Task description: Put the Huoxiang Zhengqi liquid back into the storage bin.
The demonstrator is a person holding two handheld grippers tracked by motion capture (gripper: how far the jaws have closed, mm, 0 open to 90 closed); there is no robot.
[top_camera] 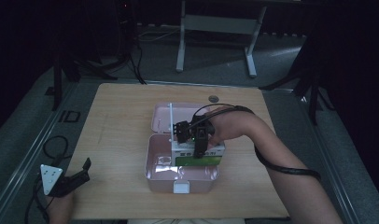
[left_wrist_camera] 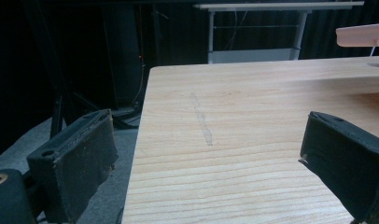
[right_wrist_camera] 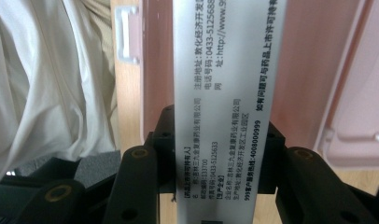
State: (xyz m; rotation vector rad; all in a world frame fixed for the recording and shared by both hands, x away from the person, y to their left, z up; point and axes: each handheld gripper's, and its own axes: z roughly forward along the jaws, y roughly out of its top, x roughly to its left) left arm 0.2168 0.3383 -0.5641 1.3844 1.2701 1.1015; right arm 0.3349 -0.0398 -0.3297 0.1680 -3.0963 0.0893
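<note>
Left claw (top_camera: 80, 173) parked at the near-left corner of the table (top_camera: 117, 107), jaws apart, nothing between them; from its own view, bare wood grain ahead.

Right claw (top_camera: 198, 148) clamped on the medicine carton (top_camera: 199, 156), pads pressed on its two broad faces, carton held on edge over the right half of the open pink storage box (top_camera: 178, 175), low inside it or just above the rim, hard to tell which.

Risks, judged from this pose:
- Carton corner catching on the near or right wall of the box, from a descent not squared to the walls; box then dragged or tipped toward the near table edge.
- Light cardboard crushed or sprung loose, from a narrow pinch on broad faces.
- Carton falling flat or leaning on the wall if released while tilted.
- Raised lid (top_camera: 166, 116) knocked by the cable or forearm on the way out.
- Box unbraced, with the left claw well apart from it.

Count: one table, one pink box with one hinged lid and one white latch (top_camera: 181, 188), one carton (right_wrist_camera: 227, 93), one small round object (top_camera: 213, 98) at the far table edge, two claws.
</note>
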